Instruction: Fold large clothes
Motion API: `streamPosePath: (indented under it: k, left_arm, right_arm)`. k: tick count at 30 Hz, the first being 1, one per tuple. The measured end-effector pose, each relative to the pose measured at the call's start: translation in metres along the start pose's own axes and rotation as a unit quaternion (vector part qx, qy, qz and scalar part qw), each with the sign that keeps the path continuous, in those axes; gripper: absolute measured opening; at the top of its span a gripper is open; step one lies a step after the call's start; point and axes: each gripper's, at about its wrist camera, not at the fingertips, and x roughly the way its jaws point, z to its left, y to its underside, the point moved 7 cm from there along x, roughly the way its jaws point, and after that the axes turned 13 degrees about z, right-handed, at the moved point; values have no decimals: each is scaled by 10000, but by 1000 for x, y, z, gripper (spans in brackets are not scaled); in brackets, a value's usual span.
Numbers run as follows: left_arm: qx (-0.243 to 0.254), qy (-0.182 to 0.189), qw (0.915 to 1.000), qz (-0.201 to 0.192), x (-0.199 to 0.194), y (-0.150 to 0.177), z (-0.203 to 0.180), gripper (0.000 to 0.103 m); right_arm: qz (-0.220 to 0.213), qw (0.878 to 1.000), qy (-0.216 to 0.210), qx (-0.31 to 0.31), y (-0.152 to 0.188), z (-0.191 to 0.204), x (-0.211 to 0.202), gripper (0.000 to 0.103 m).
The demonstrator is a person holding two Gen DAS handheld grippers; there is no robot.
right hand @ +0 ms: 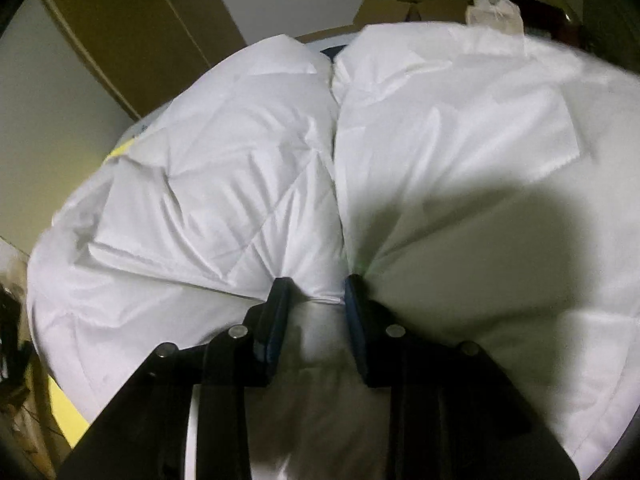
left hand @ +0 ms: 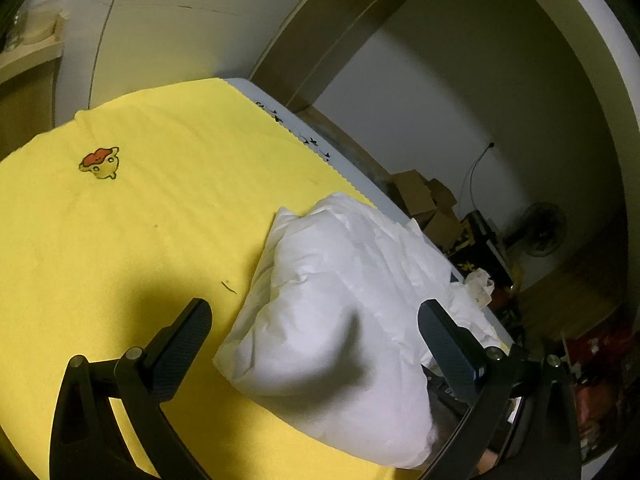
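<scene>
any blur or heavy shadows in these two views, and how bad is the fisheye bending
Left wrist view: sharp, dim and yellowish, a dark shadow on the yellow cloth beside the open left gripper; wall and door lines bow strongly. Right wrist view: motion smear at the upper right of the white padded garment, a big shadow right of the right gripper.

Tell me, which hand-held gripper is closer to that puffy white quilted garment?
The right hand-held gripper: its fingers are pinched on a fold of the puffy white quilted garment. The left hand-held gripper hangs open just above it, not touching.
</scene>
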Motion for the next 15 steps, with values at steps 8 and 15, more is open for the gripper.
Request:
streamPosePath:
  k: [8, 15]
  left_arm:
    - [-61, 163, 9998, 56, -13, 7, 15, 103]
    - [-370, 805, 9945, 566, -10, 24, 22, 103]
  right_arm:
    - [323, 9957, -863, 64, 47, 8, -40, 30]
    - [311, 9959, -852, -18, 58, -2, -11, 7]
